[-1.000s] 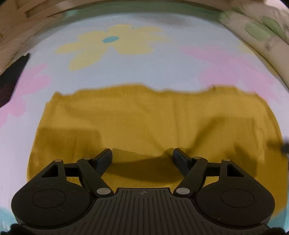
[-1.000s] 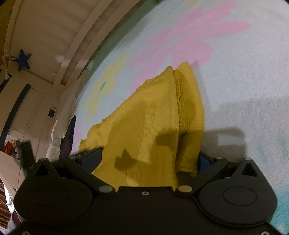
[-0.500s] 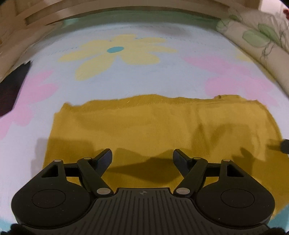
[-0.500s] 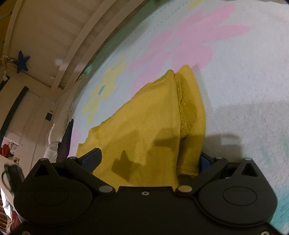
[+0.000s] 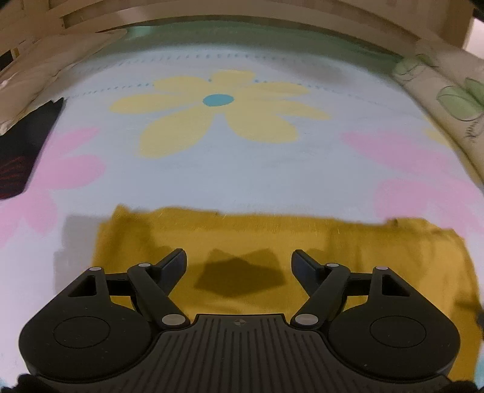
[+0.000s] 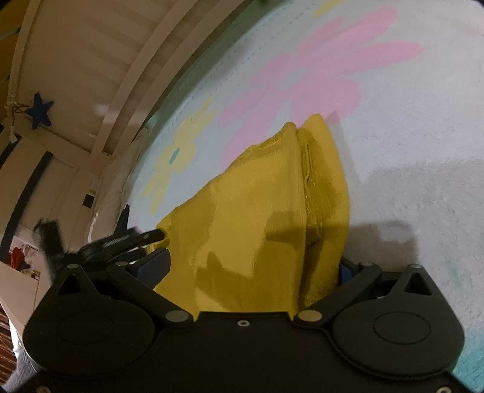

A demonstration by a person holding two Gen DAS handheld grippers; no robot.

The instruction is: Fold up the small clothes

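Observation:
A mustard-yellow small garment (image 5: pixel 348 257) lies flat and folded on a pale blue blanket with flower prints (image 5: pixel 242 169). My left gripper (image 5: pixel 239 260) is open and empty, hovering above the garment's near edge. In the right wrist view the same garment (image 6: pixel 257 217) lies between the wide-open fingers of my right gripper (image 6: pixel 254 269), its folded right edge stacked in layers. The right fingers are apart and not clamped on the cloth. The left gripper (image 6: pixel 121 238) shows at the garment's far left end.
A dark garment (image 5: pixel 21 151) lies at the blanket's left edge. A leaf-print pillow (image 5: pixel 447 99) lies at the right. Wooden bed slats (image 5: pixel 75 21) run along the far side. A white rail and blue star (image 6: pixel 39 110) show beyond the bed.
My left gripper has pulled back and risen, so the garment now sits lower and smaller in its view. The right gripper has barely moved; the left gripper now shows in its view.

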